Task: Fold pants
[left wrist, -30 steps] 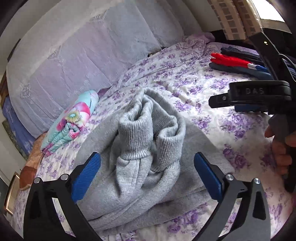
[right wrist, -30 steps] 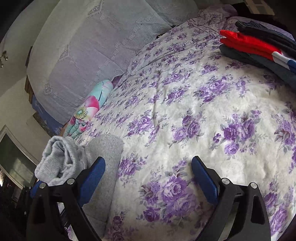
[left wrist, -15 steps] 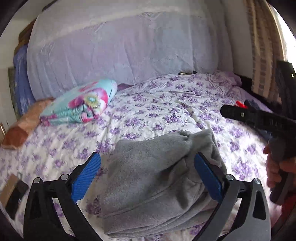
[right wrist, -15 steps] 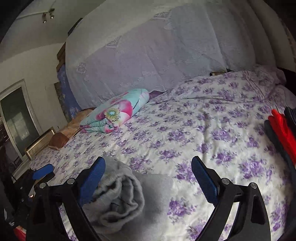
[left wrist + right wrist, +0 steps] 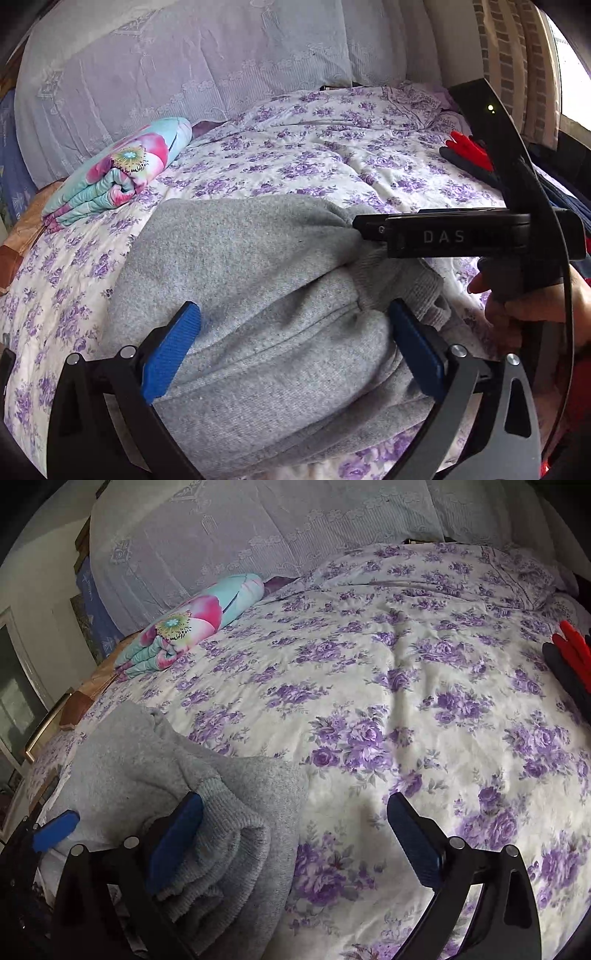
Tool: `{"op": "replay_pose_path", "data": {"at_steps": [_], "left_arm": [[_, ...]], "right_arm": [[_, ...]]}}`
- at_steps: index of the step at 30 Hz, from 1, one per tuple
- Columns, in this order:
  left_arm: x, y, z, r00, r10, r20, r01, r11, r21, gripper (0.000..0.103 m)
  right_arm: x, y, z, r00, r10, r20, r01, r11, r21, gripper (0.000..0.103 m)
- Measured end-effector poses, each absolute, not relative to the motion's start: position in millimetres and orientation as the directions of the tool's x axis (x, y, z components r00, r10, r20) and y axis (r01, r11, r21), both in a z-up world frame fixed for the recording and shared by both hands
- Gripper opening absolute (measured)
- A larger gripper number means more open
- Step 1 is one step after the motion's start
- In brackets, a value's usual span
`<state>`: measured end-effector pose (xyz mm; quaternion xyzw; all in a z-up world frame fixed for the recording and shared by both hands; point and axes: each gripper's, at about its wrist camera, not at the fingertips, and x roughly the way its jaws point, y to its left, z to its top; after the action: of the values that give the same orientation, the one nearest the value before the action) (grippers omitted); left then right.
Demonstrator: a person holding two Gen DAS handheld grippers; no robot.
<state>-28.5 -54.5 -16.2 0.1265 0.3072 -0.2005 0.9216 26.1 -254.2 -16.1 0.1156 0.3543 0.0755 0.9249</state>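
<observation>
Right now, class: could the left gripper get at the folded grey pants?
Probably yes. The left gripper is open directly over the grey pants, with nothing between them; the right gripper only crowds the far edge.

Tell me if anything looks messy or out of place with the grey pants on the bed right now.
The grey pants lie in a bunched heap on the floral bedspread, not flat: the ribbed cuffs are rolled and crumpled along one side. Nothing looks torn or spilled. Both tools, left and right, are open.
</observation>
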Motion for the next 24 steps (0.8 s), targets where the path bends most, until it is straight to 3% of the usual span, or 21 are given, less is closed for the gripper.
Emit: {"op": "replay_pose_path", "data": {"at_steps": [4,8,12,14,18,24], "left_arm": [[-40,-31,2,0.718,-0.355,-0.599,0.479,0.876,0.055,0.097],[-34,-12,20,0.771,-0.319,-0.551,0.405,0.914,0.037,0.097],[-16,-11,5,0.681,-0.352,-0.643,0.423,0.905,-0.048,0.097],[-23,-18,-13,0.684,-0.312,-0.659,0.427,0.904,0.016,0.097],[-49,-24,-26,0.724,-0.307,-0.617,0.468,0.876,0.115,0.098],[-47,6,16,0.735,-0.381,-0.56,0.461,0.887,0.001,0.097]], "right_arm": [[5,-254,18,0.798,0.22,-0.562,-0.067,0.958,0.279,0.099],[-15,-228,62,0.834,0.248,-0.493,-0.171,0.965,0.197,0.099],[-21,-193,50,0.792,0.178,-0.584,-0.19,0.981,0.041,0.099],[-24,-194,20,0.756,0.099,-0.647,-0.152,0.988,-0.027,0.099],[-35,-240,-19,0.693,0.255,-0.674,-0.105,0.961,0.256,0.099],[-37,-239,4,0.721,0.227,-0.654,-0.115,0.971,0.21,0.099]]}}
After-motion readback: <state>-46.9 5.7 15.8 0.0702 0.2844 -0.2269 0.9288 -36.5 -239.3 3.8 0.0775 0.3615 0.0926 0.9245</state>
